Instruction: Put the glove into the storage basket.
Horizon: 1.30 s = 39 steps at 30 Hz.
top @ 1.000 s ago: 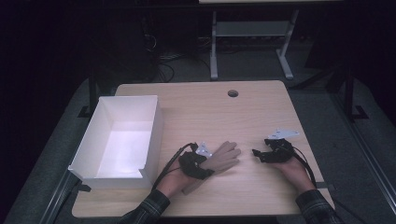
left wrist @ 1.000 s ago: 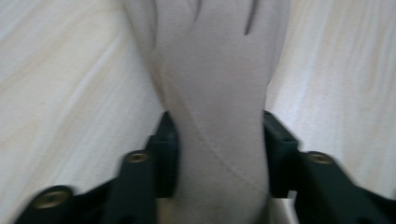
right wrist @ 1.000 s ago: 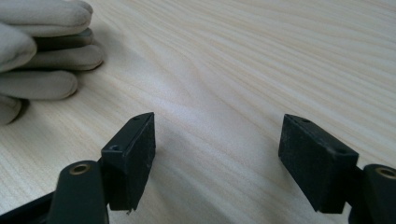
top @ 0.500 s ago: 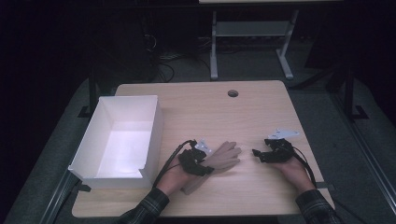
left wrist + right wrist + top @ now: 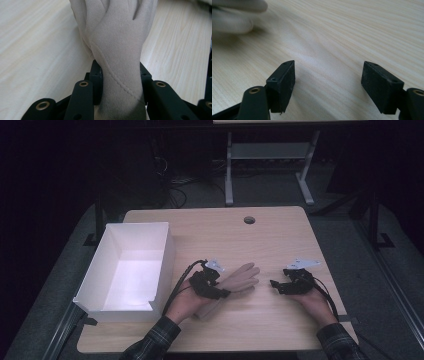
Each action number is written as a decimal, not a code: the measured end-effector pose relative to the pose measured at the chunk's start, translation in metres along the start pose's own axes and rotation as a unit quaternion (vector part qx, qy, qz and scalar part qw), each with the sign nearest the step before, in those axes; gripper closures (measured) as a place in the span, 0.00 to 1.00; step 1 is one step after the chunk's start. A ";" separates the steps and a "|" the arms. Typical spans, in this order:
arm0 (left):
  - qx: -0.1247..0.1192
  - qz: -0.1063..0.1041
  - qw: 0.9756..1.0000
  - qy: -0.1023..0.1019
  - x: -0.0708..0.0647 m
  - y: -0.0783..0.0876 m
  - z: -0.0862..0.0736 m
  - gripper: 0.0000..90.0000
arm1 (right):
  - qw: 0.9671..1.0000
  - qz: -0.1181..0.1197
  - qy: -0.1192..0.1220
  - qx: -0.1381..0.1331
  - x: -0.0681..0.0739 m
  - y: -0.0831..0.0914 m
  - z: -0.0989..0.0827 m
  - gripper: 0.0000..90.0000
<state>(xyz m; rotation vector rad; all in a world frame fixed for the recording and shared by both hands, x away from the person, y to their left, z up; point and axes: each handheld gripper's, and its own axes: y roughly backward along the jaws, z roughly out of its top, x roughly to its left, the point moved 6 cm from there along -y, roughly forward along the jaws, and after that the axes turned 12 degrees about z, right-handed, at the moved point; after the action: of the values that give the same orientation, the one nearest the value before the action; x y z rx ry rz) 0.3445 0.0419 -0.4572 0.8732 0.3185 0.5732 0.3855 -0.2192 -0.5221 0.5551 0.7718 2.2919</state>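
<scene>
The left gripper (image 5: 120,75) is clamped on the cuff end of a beige glove (image 5: 117,37), its two black jaws pressing the fabric from either side after having just been closing on it; in the left gripper view the glove's wrist part runs up between the jaws and its fingers spread away over the wood. In the high view this left gripper (image 5: 220,292) sits near the middle of the tabletop (image 5: 250,245), with the glove (image 5: 242,277) lying out to its right, fingers pointing toward the far right. The right gripper (image 5: 328,82) has its jaws standing wide apart with nothing between them, just bare wood grain beneath; the glove's fingertips (image 5: 234,15) show blurred at the upper left of that view. From above, the right gripper (image 5: 276,285) rests on the tabletop, near the glove's fingertips but apart from them. A white open box (image 5: 165,257) sits at the left side of the tabletop, just beside the left forearm.
</scene>
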 end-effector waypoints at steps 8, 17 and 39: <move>-0.008 0.003 1.000 0.006 0.005 0.018 0.015 0.74 | 1.000 0.000 0.000 0.000 0.000 0.000 0.000 0.30; -0.014 0.008 1.000 0.015 0.011 0.039 0.032 0.74 | 1.000 0.001 -0.001 0.001 0.000 0.000 0.000 0.30; -0.040 0.061 0.997 0.031 0.054 0.103 0.049 0.74 | 1.000 0.001 -0.001 -0.001 0.000 0.000 0.000 0.30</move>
<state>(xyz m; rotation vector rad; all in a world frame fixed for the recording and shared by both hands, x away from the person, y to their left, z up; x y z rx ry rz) 0.3769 0.0953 -0.3468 0.8020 0.2981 0.7225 0.3854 -0.2188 -0.5221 0.5565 0.7697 2.2932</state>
